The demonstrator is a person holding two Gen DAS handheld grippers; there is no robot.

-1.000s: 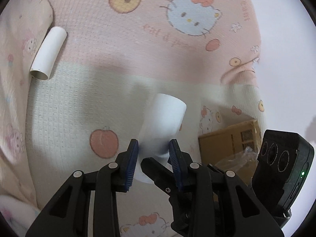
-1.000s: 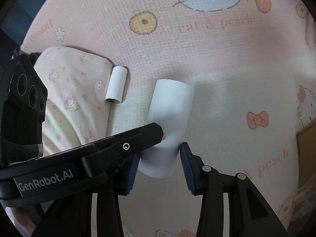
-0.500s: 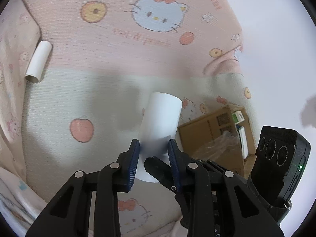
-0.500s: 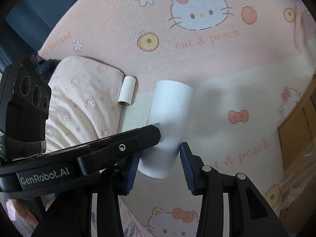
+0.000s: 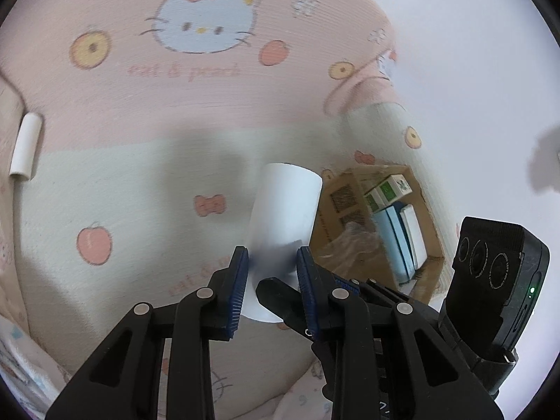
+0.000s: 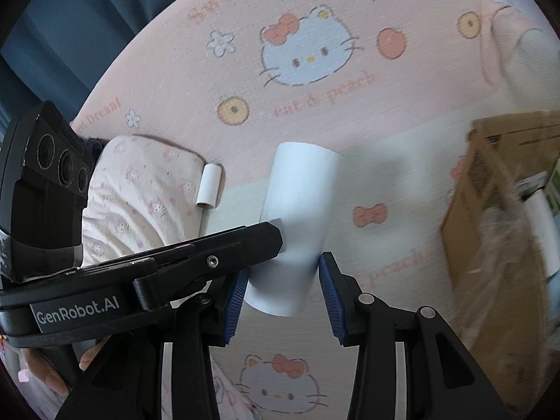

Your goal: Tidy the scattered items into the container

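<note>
Beneath my two grippers lies a bedspread [image 5: 147, 189], pink above and cream below, printed with cartoon cats, peaches and bows; a pale wall [image 5: 472, 70] rises at the right of the left wrist view, and a blue curtain [image 6: 70, 17] fills the upper left of the right wrist view. A patterned pillow [image 6: 140, 192] rests on the spread. A small white tube [image 6: 209, 186] lies just beside the pillow's edge. An open cardboard box [image 5: 353, 192] holds green-labelled cartons [image 5: 388, 189], pale flat packs and crinkled clear plastic [image 5: 350, 241]. I hold a large white tube [image 5: 285, 210] clear of the bedspread, near the box. My left gripper [image 5: 271, 273], its jaws having just narrowed, clamps the tube's lower part; my right gripper [image 6: 281, 287] also clamps it, its near end between the blue pads. The left gripper's finger crosses the right wrist view in front of the tube.
</note>
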